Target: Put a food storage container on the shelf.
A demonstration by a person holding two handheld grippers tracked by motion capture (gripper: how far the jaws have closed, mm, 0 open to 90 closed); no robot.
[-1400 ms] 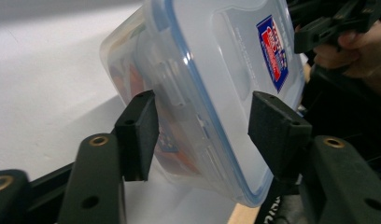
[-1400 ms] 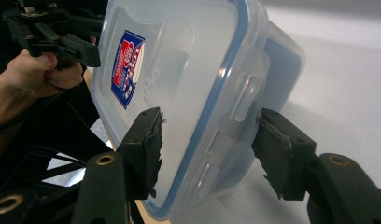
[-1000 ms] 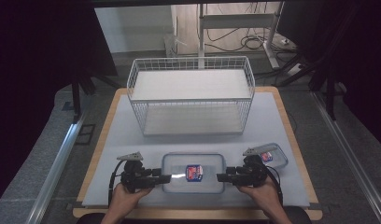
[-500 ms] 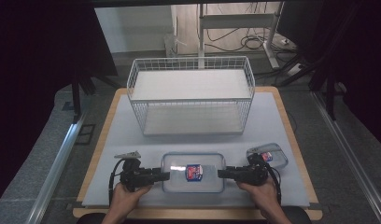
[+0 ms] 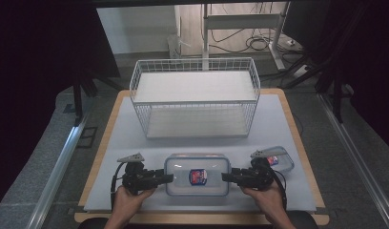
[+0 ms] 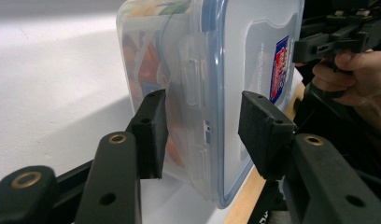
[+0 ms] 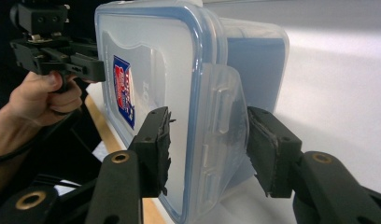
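While the box [image 5: 197, 174] is lying flat on the mat [image 5: 135, 138] near the table's front edge, its long axis is running left to right, parallel to that edge, and its lid is facing up with the label [image 5: 198, 176] at the centre. The left gripper [image 5: 167, 178] is pointing right at the box's left short end; the right gripper [image 5: 227, 176] is pointing left at the right short end, so the two are facing each other along the box's long axis.

In the left gripper view, the jaws are straddling the clasp [image 6: 192, 70] on that end: one pad is sitting against the box wall, while the other is standing clear of the lid. The left jaws have just been closing, with the box end between them.

In the right gripper view, the jaws are straddling the opposite clasp [image 7: 222, 107], which is standing partly lifted from the wall. One pad is lying close over the lid and the other beside the clasp; whether either is pressing cannot be told.

A basket [image 5: 195, 98] is standing behind the box, well apart. A second container [image 5: 282, 160] is lying just beyond the right gripper.
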